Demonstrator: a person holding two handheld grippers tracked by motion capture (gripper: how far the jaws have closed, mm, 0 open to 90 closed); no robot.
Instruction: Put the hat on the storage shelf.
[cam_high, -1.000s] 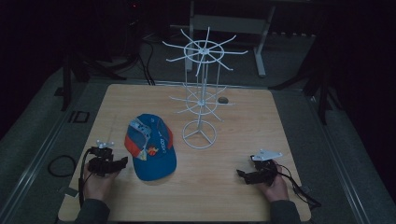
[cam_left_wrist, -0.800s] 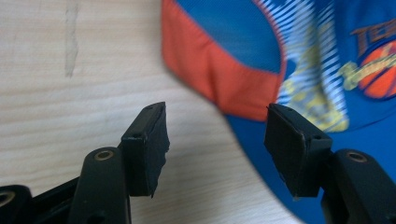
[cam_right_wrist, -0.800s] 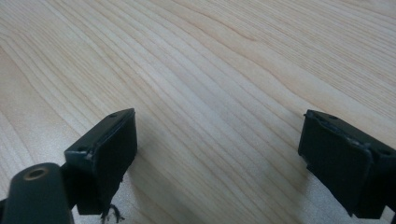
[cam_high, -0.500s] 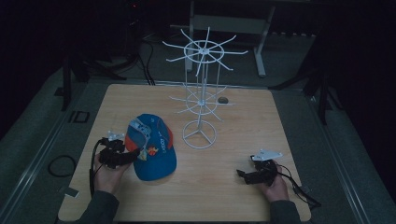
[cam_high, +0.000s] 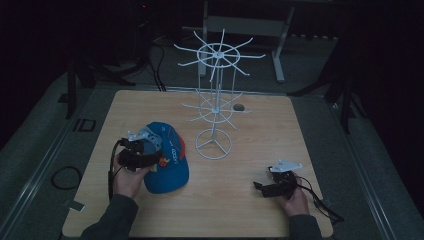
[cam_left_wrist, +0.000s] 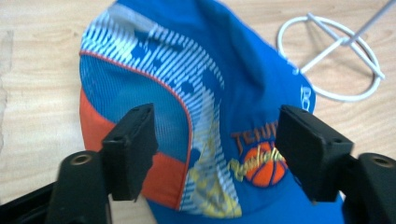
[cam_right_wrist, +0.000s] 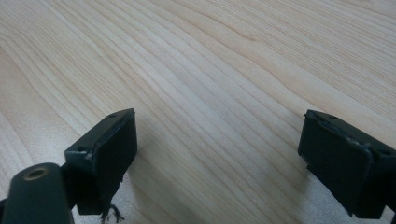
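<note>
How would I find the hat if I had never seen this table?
Look at the light wooden table and find the tall white wire rack standing mid-table. Just left of its ring base lies the blue baseball cap, under the left gripper. Nothing else there is cloth: it has orange panels and a basketball logo.

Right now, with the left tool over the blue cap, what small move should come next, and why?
Probably lower the left tool and close it on the blue and orange baseball cap. Its jaws have just been opening and stand apart above the crown, not touching the fabric, while the white wire rack stands empty beside it.
</note>
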